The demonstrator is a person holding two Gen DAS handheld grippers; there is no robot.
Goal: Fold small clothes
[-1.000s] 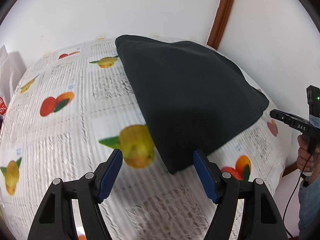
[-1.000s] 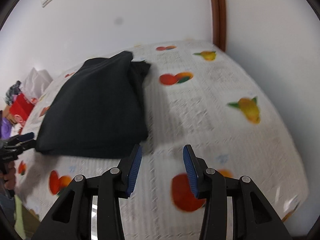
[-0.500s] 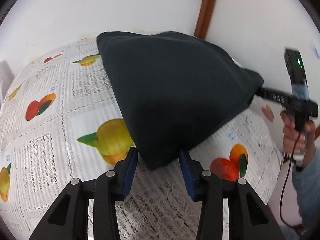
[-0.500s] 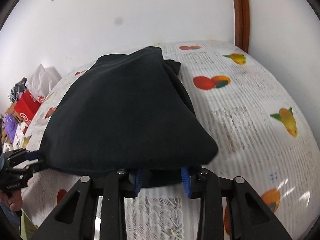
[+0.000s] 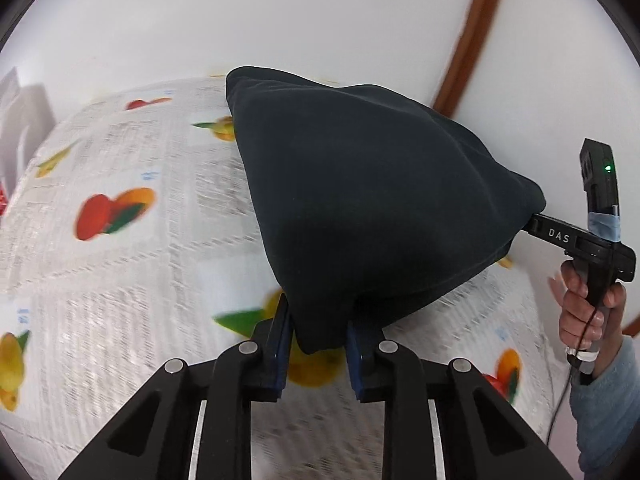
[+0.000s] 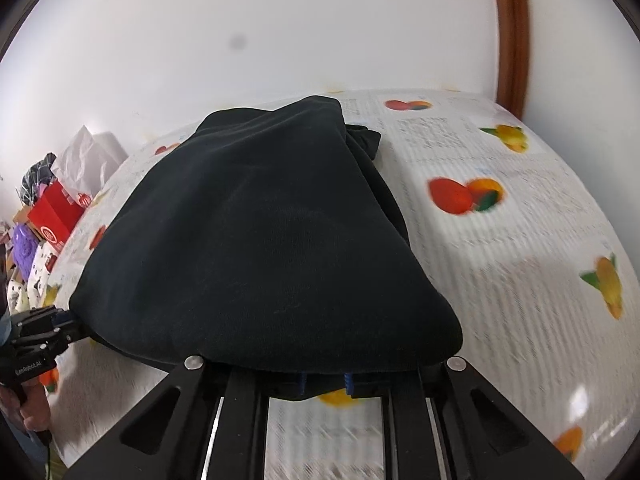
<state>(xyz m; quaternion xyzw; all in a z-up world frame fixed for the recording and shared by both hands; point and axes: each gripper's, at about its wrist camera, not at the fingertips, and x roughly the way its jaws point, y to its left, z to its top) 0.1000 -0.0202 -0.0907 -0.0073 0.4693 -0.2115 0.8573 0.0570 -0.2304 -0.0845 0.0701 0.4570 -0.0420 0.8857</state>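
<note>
A fruit-print tablecloth (image 5: 120, 248) covers the table, with dark garment (image 6: 260, 240) lying on it.

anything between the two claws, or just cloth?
Only the dark garment spans from left claw to right claw; each wrist view shows it, tablecloth underneath.

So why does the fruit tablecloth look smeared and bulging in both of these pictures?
Left wrist view: the tablecloth print streaks from motion blur, while the dark garment stays fairly crisp. Right wrist view: same smear on the cloth's right side. The bulge and dark corners are fisheye distortion.
</note>
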